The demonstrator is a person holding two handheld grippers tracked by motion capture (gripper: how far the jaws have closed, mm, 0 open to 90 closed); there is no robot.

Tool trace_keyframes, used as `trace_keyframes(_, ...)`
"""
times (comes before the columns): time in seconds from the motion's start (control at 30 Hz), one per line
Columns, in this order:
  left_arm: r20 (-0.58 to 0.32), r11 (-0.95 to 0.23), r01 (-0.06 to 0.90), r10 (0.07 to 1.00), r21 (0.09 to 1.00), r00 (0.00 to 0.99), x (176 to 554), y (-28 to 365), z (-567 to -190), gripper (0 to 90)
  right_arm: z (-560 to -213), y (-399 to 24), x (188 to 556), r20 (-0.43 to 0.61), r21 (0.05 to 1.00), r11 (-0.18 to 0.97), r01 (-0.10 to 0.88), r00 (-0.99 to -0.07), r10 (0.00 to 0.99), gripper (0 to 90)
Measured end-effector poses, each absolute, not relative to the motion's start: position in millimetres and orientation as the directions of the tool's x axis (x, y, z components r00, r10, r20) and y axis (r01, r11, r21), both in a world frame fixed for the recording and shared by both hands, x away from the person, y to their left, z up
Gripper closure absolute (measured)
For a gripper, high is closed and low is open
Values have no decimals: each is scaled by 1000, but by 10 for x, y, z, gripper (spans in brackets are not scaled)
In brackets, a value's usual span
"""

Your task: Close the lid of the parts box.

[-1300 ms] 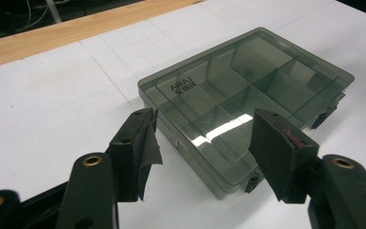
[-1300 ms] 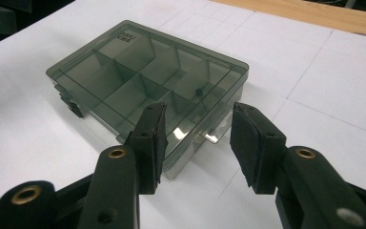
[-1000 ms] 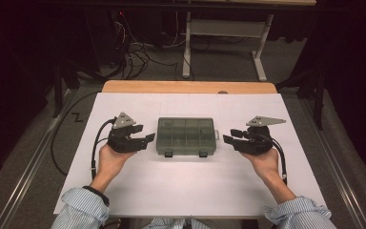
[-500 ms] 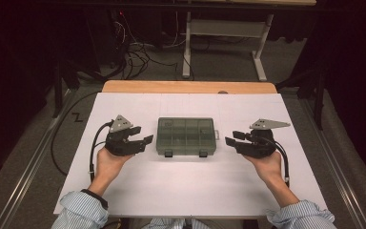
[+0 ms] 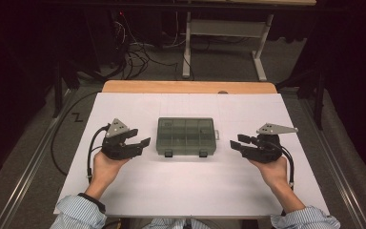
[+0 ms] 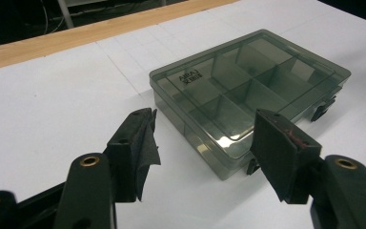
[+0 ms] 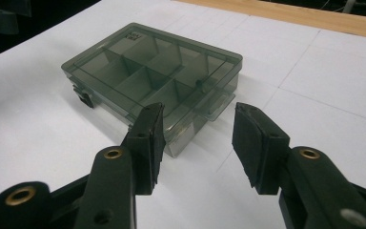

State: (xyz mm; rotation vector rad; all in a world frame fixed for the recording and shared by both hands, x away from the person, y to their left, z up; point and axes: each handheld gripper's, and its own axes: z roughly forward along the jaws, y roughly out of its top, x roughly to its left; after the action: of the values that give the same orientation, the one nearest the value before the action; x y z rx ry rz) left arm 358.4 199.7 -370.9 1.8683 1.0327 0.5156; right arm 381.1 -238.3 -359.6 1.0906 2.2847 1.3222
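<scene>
A smoky grey see-through compartment box (image 5: pixel 186 136) lies shut in the middle of the white table top (image 5: pixel 190 191), its two latches toward me. Its inner dividers show through the lid (image 6: pixel 248 86) (image 7: pixel 157 71). My left gripper (image 5: pixel 140 138) rests on the table to the box's left, open, its jaws pointing at the box's left side with nothing between them (image 6: pixel 205 148). My right gripper (image 5: pixel 237 142) sits to the box's right, open and empty (image 7: pixel 198 138), pointing at the right end of the box. Neither touches the box.
A wooden strip (image 5: pixel 188 87) edges the table's far side. Beyond it stand a white table frame (image 5: pixel 224 38) and tangled cables (image 5: pixel 138 52) on the dark floor. Each gripper's black cable trails back along the hand.
Both grippers have drawn slightly toward me and lower on the table; the left has tilted a little. The box has not moved.
</scene>
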Motion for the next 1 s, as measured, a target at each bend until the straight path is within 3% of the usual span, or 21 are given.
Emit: trace_keyframes(1.0,-69,-195,417,839,888,540,3414,2114,-3761,384,-3668,-2607,3609,142,862,238,447,-664,734,523)
